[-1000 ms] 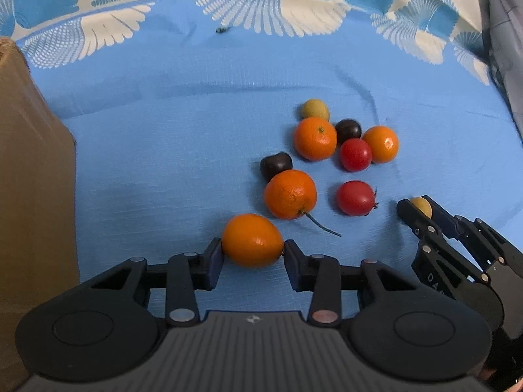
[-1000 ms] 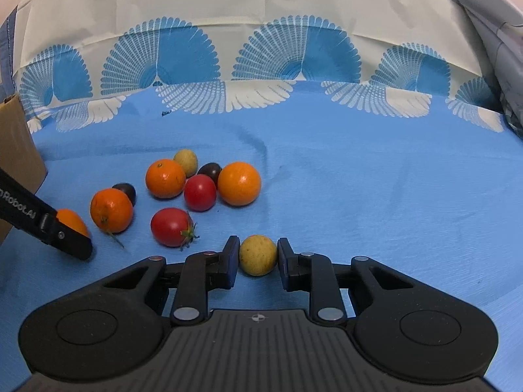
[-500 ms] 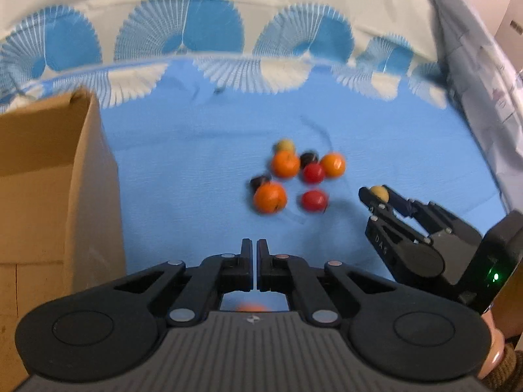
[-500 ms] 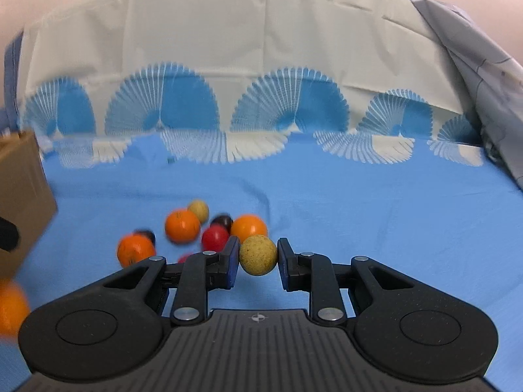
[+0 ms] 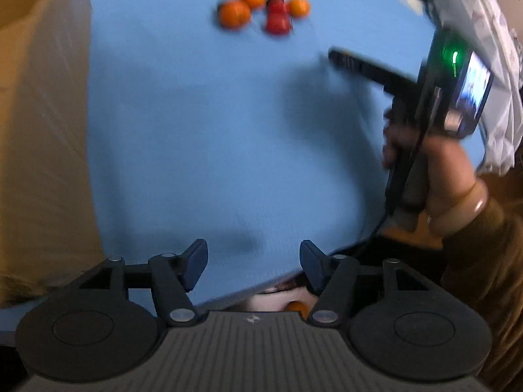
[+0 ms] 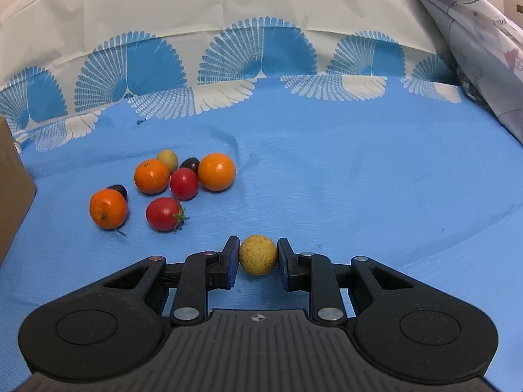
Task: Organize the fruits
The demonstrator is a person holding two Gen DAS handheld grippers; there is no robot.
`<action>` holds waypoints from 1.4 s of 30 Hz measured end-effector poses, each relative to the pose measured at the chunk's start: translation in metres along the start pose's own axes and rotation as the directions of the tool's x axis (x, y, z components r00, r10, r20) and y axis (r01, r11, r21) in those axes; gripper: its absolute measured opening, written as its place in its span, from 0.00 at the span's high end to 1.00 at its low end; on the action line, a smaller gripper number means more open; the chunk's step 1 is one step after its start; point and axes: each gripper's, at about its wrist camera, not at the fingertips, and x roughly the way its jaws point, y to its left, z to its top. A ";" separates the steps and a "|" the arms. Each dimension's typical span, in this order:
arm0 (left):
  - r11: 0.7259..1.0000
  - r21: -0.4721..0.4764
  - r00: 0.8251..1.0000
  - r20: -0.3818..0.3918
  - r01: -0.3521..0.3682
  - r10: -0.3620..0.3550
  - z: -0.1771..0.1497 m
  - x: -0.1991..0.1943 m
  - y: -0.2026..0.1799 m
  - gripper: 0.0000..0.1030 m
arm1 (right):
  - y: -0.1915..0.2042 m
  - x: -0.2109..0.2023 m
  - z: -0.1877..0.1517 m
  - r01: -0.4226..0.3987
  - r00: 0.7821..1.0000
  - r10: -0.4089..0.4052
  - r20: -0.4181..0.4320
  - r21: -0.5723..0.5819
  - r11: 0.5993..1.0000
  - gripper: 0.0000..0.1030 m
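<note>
My right gripper (image 6: pixel 258 259) is shut on a small yellow speckled fruit (image 6: pixel 258 259), held just above the blue cloth (image 6: pixel 359 179). A cluster of fruit lies to its left: three oranges (image 6: pixel 151 176), two red tomatoes (image 6: pixel 164 214), two dark plums (image 6: pixel 190 164) and another yellow fruit (image 6: pixel 167 159). My left gripper (image 5: pixel 253 263) is open and empty near the cloth's front edge. A bit of orange fruit (image 5: pixel 295 307) shows below that edge. The cluster (image 5: pixel 233 13) is blurred at the top of the left wrist view, and the right gripper (image 5: pixel 369 70) shows at the right.
A brown cardboard box (image 5: pixel 39 130) stands along the left side; its corner shows in the right wrist view (image 6: pixel 13 189). A patterned white-and-blue cloth (image 6: pixel 255 52) rises behind the surface. Grey fabric (image 6: pixel 474 32) hangs at the right.
My left gripper lost the orange, shut empty, then opened and pulled back to the cloth's front edge. My right gripper lifted the yellow fruit and holds it low over the cloth.
</note>
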 end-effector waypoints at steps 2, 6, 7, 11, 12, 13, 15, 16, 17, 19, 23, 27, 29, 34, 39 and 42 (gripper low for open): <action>1.000 -0.024 1.000 0.012 0.001 -0.001 0.007 0.003 0.002 0.34 | 0.001 -0.001 -0.001 -0.010 1.000 0.010 0.001 -0.012 1.000 0.75; 0.998 0.040 0.989 0.143 -0.054 0.048 0.029 -0.012 -0.005 0.21 | -0.002 -0.003 -0.001 -0.044 0.999 0.045 0.014 -0.036 0.998 0.75; 0.997 0.038 0.982 0.178 -0.071 0.063 0.034 -0.015 -0.006 0.15 | -0.004 -0.002 0.000 -0.047 0.999 0.047 0.012 -0.030 0.998 0.75; 0.994 0.018 0.970 0.220 -0.106 0.100 0.055 -0.014 -0.007 0.09 | -0.012 0.001 0.001 -0.058 0.998 0.058 0.011 0.000 0.998 0.75; 0.993 0.012 0.969 0.222 -0.114 0.108 0.058 -0.012 -0.006 0.09 | -0.013 0.001 0.001 -0.063 0.998 0.063 0.015 0.004 0.998 0.75; 0.993 0.010 0.968 0.224 -0.119 0.114 0.062 -0.009 -0.005 0.09 | -0.014 0.001 0.001 -0.067 0.998 0.067 0.016 0.007 0.998 0.75; 0.990 0.008 0.964 0.231 -0.140 0.134 0.069 -0.005 -0.004 0.09 | -0.014 0.001 0.002 -0.073 0.997 0.073 0.019 0.006 0.997 0.75; 0.989 0.007 0.961 0.239 -0.149 0.143 0.074 0.001 -0.002 0.09 | -0.015 0.001 0.002 -0.075 0.997 0.075 0.021 0.005 0.997 0.75; 0.988 0.005 0.957 0.246 -0.158 0.151 0.078 0.003 -0.003 0.09 | -0.015 0.002 0.002 -0.076 0.997 0.076 0.021 0.007 0.997 0.75; 0.986 -0.008 0.951 0.262 -0.169 0.165 0.090 0.005 -0.004 0.09 | -0.016 0.003 0.003 -0.077 0.997 0.077 0.019 0.022 0.997 0.75; 0.982 -0.049 0.937 0.292 -0.184 0.190 0.114 0.008 -0.005 0.09 | -0.016 0.006 0.007 -0.077 0.997 0.076 0.014 0.059 0.995 0.75; 0.977 -0.072 0.930 0.299 -0.199 0.212 0.147 0.020 -0.008 0.09 | -0.019 0.014 0.009 -0.060 0.998 0.062 -0.017 0.095 0.994 0.75; 0.976 -0.086 0.931 0.295 -0.198 0.215 0.163 0.028 -0.008 0.09 | -0.019 0.016 0.010 -0.045 0.999 0.048 -0.023 0.096 0.994 0.75; 0.968 -0.172 0.938 0.265 -0.180 0.222 0.196 0.050 -0.001 0.09 | -0.014 0.019 0.012 0.044 0.999 -0.042 -0.020 0.111 0.993 0.75; 0.959 -0.202 0.935 0.254 -0.201 0.249 0.208 0.058 -0.001 0.09 | 0.005 0.028 0.018 0.164 0.987 -0.163 -0.013 0.096 0.982 0.75; 0.955 -0.188 0.925 0.263 -0.231 0.275 0.209 0.055 -0.005 0.09 | 0.009 0.033 0.022 0.196 0.980 -0.196 -0.007 0.104 0.975 0.75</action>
